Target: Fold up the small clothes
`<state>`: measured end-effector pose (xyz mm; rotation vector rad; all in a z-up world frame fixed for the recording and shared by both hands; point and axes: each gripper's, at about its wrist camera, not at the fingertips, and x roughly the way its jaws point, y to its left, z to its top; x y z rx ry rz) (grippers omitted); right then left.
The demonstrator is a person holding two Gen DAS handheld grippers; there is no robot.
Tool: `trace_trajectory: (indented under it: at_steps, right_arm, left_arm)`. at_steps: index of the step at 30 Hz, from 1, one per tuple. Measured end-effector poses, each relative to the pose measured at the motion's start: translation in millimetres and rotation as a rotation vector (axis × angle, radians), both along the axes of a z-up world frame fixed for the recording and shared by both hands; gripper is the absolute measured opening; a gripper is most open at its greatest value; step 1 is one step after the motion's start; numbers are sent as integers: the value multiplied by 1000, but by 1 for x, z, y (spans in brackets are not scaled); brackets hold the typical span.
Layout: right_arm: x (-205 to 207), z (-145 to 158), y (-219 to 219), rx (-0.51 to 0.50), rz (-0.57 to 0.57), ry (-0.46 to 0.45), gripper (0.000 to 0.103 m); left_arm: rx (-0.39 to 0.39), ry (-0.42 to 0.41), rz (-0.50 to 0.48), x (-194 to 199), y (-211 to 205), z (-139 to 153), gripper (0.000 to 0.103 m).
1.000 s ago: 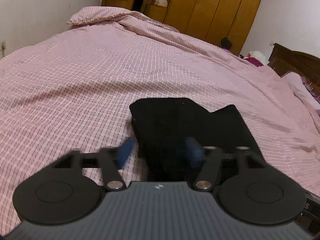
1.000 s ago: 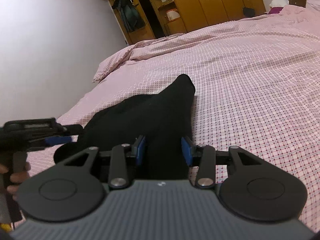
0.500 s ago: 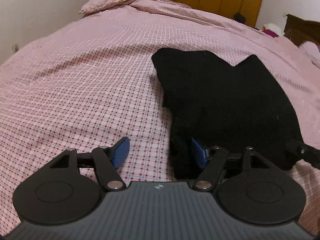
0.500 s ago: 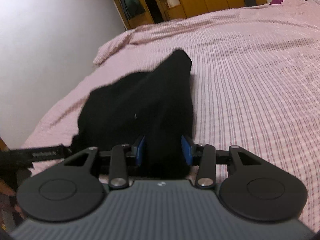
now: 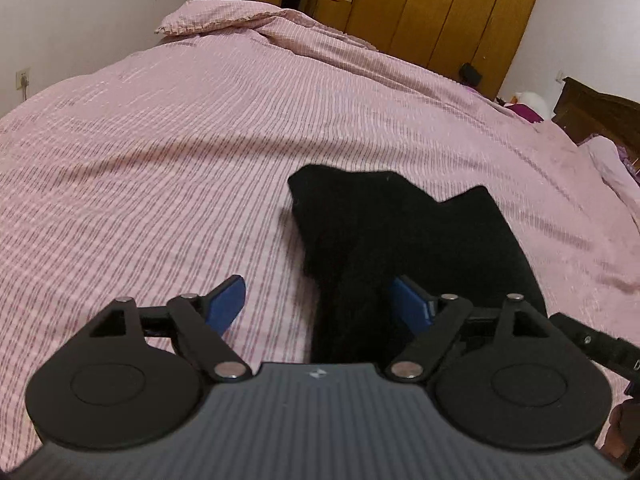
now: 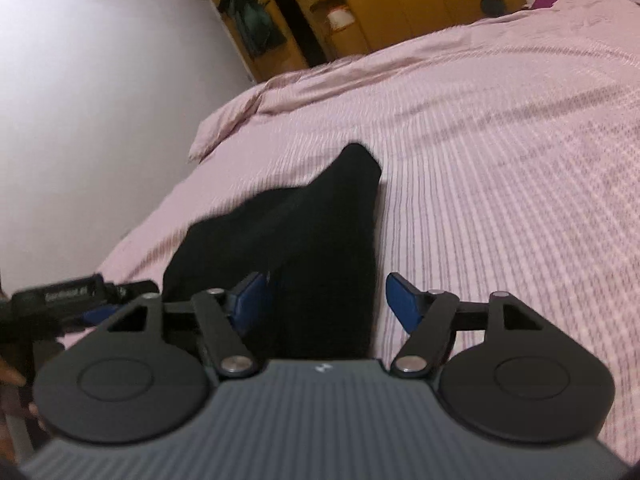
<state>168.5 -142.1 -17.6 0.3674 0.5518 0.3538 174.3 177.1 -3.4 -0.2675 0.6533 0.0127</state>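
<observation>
A black garment (image 5: 400, 240) lies folded on the pink checked bedspread (image 5: 160, 160). My left gripper (image 5: 318, 300) sits at its near left edge, its jaws opening. The cloth runs between them beside the right pad, and the left pad is over bare bedspread. In the right wrist view the same garment (image 6: 304, 232) stretches away from my right gripper (image 6: 326, 302). Its jaws are opening with the cloth's near end between them, and the right pad stands clear of the cloth. Each view catches part of the other gripper: the right gripper (image 5: 592, 344) and the left gripper (image 6: 60, 300).
A wooden wardrobe (image 5: 440, 8) and open shelves (image 6: 332, 12) stand beyond the bed. A rumpled pillow end (image 5: 212, 16) lies at the far side. A dark headboard (image 5: 600, 116) is at the right. A white wall (image 6: 100, 100) runs along the bed's left edge.
The right gripper's pads, earlier pressed on the garment's near end, have spread apart. The left jaws have widened too. Both views have shifted slightly over the bed.
</observation>
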Motion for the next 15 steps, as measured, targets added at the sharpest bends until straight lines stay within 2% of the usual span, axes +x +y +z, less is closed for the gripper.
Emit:
trace_trajectory:
  at_steps: [4,10,14,15]
  right_arm:
    - [18,0,2,7,-15,38,72]
    - [46,-13,10,-8,37,108,72]
    - [65,-24,14,32,64,150,72]
    - [68,-27,15,41,68,162,75]
  left_arm:
    - [14,20,-17,20,-7,-2,86]
    - [-6,78,-35,44,-11,-23,86]
    - [-46,95,-53,52,-10,-36,86]
    - [-53,94,-56,52,-9,-37,87]
